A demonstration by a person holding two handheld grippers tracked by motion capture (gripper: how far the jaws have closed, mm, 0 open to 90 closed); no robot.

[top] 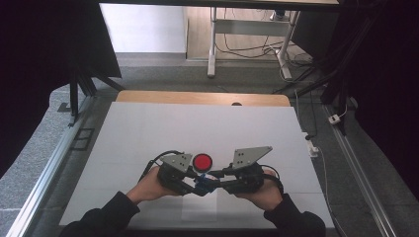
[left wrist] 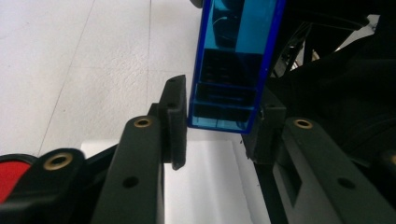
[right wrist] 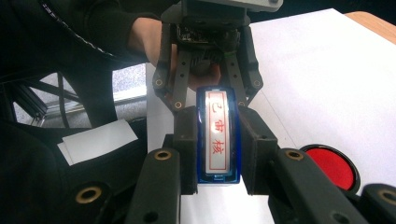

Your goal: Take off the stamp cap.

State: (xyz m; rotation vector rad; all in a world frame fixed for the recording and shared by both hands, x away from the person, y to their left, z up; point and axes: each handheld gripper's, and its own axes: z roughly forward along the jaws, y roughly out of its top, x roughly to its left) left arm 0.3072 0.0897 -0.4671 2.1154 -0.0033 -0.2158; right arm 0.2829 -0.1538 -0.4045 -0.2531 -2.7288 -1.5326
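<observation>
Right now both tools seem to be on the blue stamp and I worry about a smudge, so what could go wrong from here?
1. The blue stamp is gripped by the right tool and the left tool at once; pulling unevenly could twist it loose or drop it.
2. Its red-lettered face points at the right tool's camera, uncovered, so it might brush a pad and smear.
3. The open red ink pad lies just beyond both tools; a dip could knock it.

The white worktop [top: 148, 133] was evenly and brightly lit from above, while the room's sides sank into near black. In the left gripper view the near black parts were soft; glare washed out the stamp [right wrist: 218, 135] face in the right gripper view.
</observation>
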